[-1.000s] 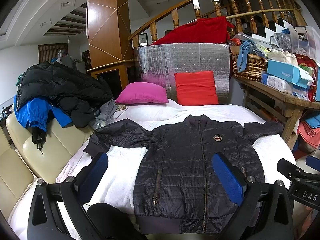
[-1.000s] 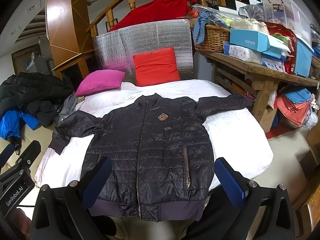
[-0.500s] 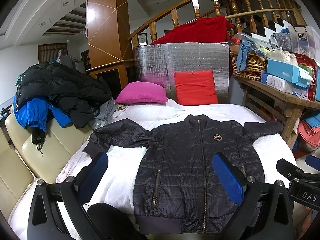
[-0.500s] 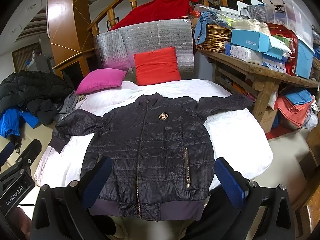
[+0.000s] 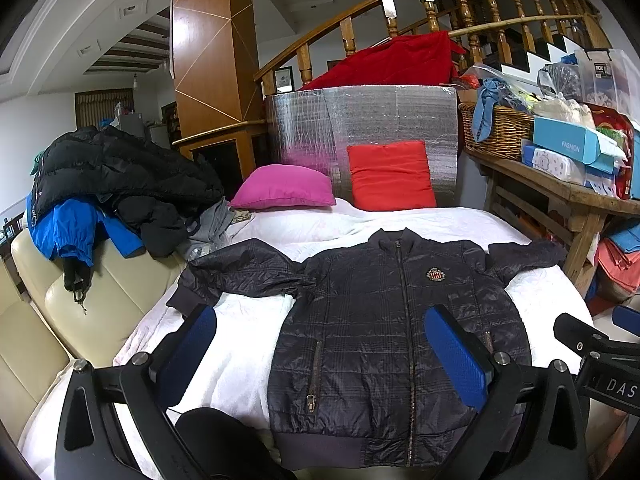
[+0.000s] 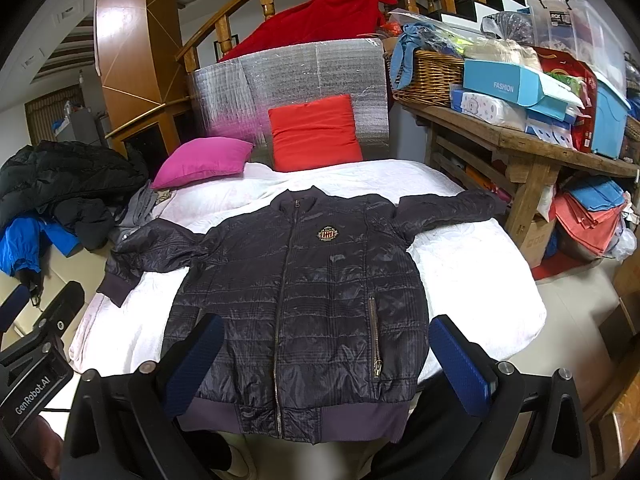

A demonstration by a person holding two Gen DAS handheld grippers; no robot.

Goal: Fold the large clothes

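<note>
A: Where's the jacket (image 5: 392,320) sitting?
B: It's lying flat, front up and zipped, on the white bed cover (image 5: 248,344). Both sleeves are spreading out sideways, hem hanging at the near edge of the bed. A crest badge (image 6: 327,234) is showing on the chest.

A: Left claw (image 5: 320,356)?
B: Standing wide open, gripping nothing. Its blue pads (image 5: 456,356) are hovering above the near part of the bed, one over the white cover, one over the jacket's lower right side. Can't tell if they're touching fabric; looks like not.

A: Right claw (image 6: 326,364)?
B: Also gaping wide, empty. It's hanging over the jacket's hem area, pads (image 6: 458,364) framing the lower body of the jacket.

A: Background, quick?
B: Pink cushion (image 5: 284,192) and red cushion (image 5: 392,176) are lying at the far end of the bed, against a silver foil panel (image 5: 360,120). A pile of dark and blue coats (image 5: 104,188) is heaping on the cream sofa (image 5: 80,300) beside the bed. A wooden worktop (image 6: 528,144) is carrying a wicker basket (image 6: 432,76) and blue boxes (image 6: 508,84).
</note>
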